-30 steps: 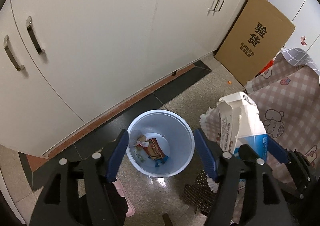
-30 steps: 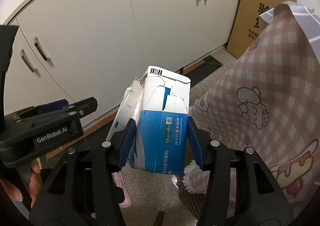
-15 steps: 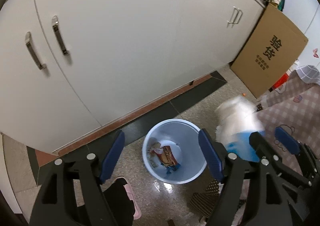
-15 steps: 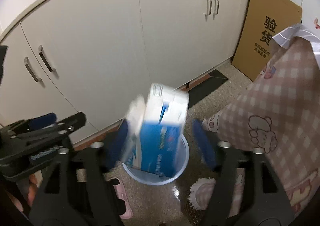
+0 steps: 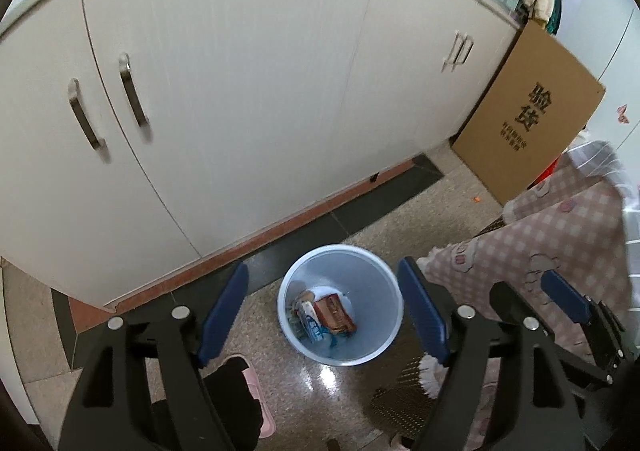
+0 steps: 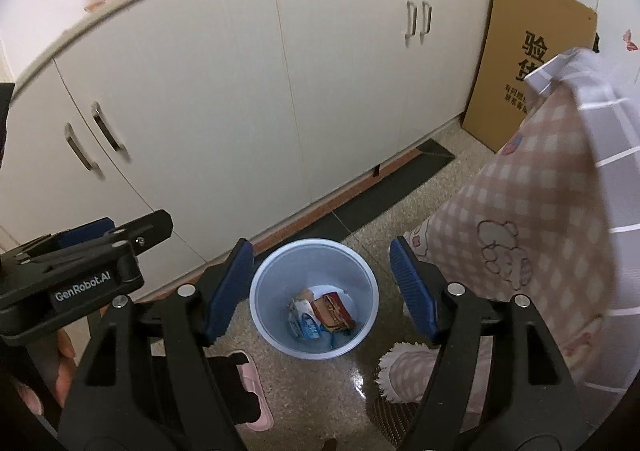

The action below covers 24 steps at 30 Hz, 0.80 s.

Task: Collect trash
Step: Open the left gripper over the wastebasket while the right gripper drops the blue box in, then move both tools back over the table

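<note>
Nearest, both grippers are held above the floor with jaws wide apart and nothing between them: the left gripper [image 5: 322, 313] and the right gripper [image 6: 322, 287]. Just beyond, the bin [image 6: 260, 315] is framed between the fingers, standing upright on the floor. The trash [image 6: 320, 315], a blue-white box among wrappers, is seen lying at its bottom. Farther off, cabinets [image 6: 240, 111] are seen.

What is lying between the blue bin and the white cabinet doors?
Only bare floor: a dark tile strip and a reddish plinth separate the blue bin from the white cabinet doors. Both wrist views show this.
</note>
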Each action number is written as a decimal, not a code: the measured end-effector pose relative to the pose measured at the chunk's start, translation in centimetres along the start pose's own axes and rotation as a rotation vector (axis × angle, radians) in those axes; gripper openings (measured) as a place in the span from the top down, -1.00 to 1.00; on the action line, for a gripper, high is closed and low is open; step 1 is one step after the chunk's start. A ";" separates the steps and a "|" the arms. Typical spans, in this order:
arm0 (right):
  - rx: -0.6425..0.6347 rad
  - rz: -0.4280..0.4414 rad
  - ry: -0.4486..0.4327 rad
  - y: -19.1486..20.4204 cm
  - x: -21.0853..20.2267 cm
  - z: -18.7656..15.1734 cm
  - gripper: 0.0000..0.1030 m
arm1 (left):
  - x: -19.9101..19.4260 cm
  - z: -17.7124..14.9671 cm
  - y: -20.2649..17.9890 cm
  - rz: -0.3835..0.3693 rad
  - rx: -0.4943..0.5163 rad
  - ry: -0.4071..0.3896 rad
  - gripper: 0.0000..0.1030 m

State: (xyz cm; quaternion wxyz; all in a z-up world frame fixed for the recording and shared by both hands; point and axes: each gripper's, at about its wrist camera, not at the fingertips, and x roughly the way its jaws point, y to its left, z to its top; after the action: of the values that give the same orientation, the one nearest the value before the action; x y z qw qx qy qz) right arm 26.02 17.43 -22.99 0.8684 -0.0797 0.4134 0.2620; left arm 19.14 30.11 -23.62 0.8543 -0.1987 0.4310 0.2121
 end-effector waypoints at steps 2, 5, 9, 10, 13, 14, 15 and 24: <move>0.010 0.011 -0.028 -0.1 -1.7 0.4 -0.36 | -1.9 0.2 -0.1 -0.019 -0.007 -0.033 -0.46; 0.039 0.053 -0.071 -0.6 -4.7 1.1 -0.37 | -5.2 0.6 -0.6 -0.042 -0.012 -0.100 -0.48; 0.056 0.076 -0.154 -1.5 -9.1 1.7 -0.40 | -9.4 0.9 -1.8 -0.079 -0.014 -0.186 -0.54; 0.057 0.073 -0.176 -1.8 -10.2 1.8 -0.41 | -10.3 1.0 -2.2 -0.089 -0.015 -0.204 -0.55; 0.078 0.047 -0.239 -3.8 -13.9 1.8 -0.41 | -12.2 1.0 -4.0 -0.117 -0.003 -0.233 -0.56; 0.084 0.034 -0.251 -4.3 -14.7 1.8 -0.43 | -12.8 1.0 -5.0 -0.132 0.007 -0.240 -0.56; 0.095 0.016 -0.268 -5.3 -15.9 1.6 -0.43 | -13.2 0.9 -5.9 -0.147 0.020 -0.242 -0.56; 0.300 -0.212 -0.363 -17.3 -23.6 -1.5 -0.53 | -14.8 -1.0 -17.4 -0.274 0.214 -0.212 -0.56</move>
State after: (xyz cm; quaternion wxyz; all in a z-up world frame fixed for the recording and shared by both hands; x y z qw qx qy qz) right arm 21.76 -6.98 -7.40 0.9531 0.0556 0.2744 0.1150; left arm 19.84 12.29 -9.27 0.9319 -0.1401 0.3279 0.0667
